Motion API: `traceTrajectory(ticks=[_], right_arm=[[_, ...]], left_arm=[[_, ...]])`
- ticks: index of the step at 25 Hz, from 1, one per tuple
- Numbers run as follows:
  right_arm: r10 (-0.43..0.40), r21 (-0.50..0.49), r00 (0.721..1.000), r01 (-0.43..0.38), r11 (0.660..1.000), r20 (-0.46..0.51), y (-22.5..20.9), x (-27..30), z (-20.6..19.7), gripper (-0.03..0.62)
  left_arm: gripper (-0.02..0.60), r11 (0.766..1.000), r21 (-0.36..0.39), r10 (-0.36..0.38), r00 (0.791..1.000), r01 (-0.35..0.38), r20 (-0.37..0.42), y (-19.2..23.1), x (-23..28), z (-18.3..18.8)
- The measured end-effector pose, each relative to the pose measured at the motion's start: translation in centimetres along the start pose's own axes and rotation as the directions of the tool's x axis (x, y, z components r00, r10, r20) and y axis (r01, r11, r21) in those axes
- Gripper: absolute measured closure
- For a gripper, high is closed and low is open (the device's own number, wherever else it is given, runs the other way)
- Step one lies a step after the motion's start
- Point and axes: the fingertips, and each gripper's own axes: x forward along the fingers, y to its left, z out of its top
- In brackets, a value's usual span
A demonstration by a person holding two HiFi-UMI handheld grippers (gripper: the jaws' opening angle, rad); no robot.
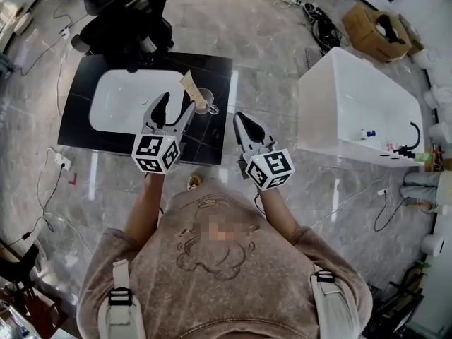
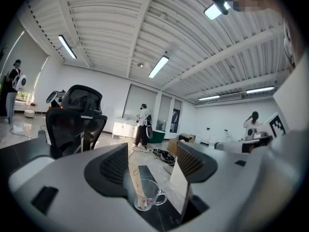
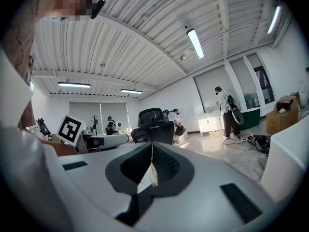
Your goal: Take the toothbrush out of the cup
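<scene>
A clear glass cup stands on the black table, right of the white basin. A toothbrush in a tan paper wrapper leans out of it toward the upper left. My left gripper is open just before the cup, its jaws wide apart and not touching it. In the left gripper view the cup and the wrapped toothbrush show between and beyond the open left gripper. My right gripper hangs right of the cup, shut and holding nothing; in its own view the right gripper shows the jaws meeting.
A black office chair stands behind the table. A white bathtub sits to the right, with a cardboard box and cables on the floor beyond. Other people stand far across the room.
</scene>
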Motion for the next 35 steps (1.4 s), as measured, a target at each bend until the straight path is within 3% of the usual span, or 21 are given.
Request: traceTrajectory(ticks=[8,18,21,35], right_arm=[[-0.007,0.001,1.000,0.007,1.000,-0.008,-0.3,-0.1,-0.3,0.576],[-0.017,-0.001,0.999,0.017,1.000,-0.030,-1.1,0.1,-0.7,0.576],[-0.017,-0.001,0.999,0.017,1.000,-0.035,-1.1,0.1,-0.8,0.576],[-0.034,0.001,0.998,0.034,0.999,-0.057,-1.2,-0.2,-1.4,0.576]], left_arm=[[0.267,0.999,-0.027,0.025,0.996,-0.027,-0.083,2.7,4.1,-4.6],[0.273,0.996,-0.077,0.034,0.975,-0.052,-0.219,4.9,9.2,-10.6],[0.331,0.995,-0.082,0.029,0.970,-0.050,-0.243,5.0,10.0,-11.3],[0.467,0.994,-0.095,0.029,0.969,-0.054,-0.247,5.3,10.0,-11.5]])
